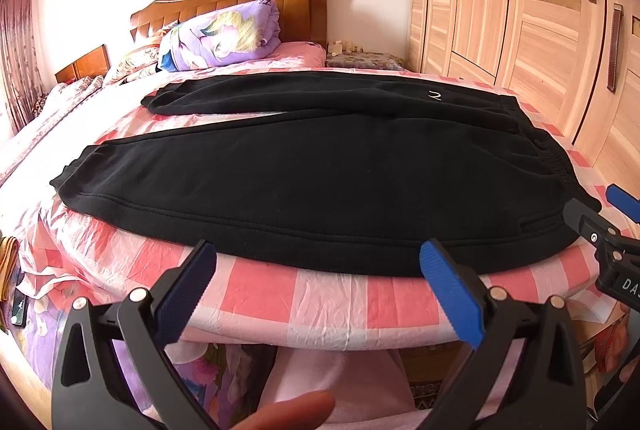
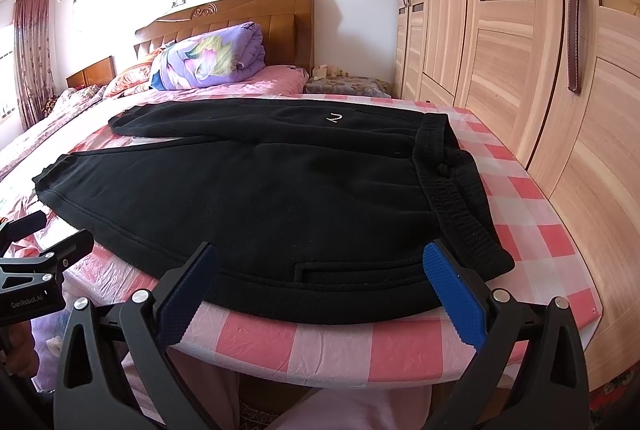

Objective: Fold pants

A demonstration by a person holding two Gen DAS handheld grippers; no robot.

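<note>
pants [image 1: 320,166]: black, a small white mark on the leg beyond the jaws
cloth [image 1: 328,302] under the jaws: pink, red and white check
finger pads [image 2: 454,294]: blue, ribbed
quilt [image 2: 212,60] far ahead: purple, floral
wardrobe [image 2: 520,70]: pale woodgrain

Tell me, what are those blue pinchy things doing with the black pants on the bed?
A person is holding two pinching tools, one in each hand, and is about to fold the black pants. The pants lie spread out flat on a pink checked cloth over the bed, legs pointing left and waistband on the right. The left gripper and the right gripper are both wide open at the near edge of the pants, holding nothing. No fold has been made yet.
</note>
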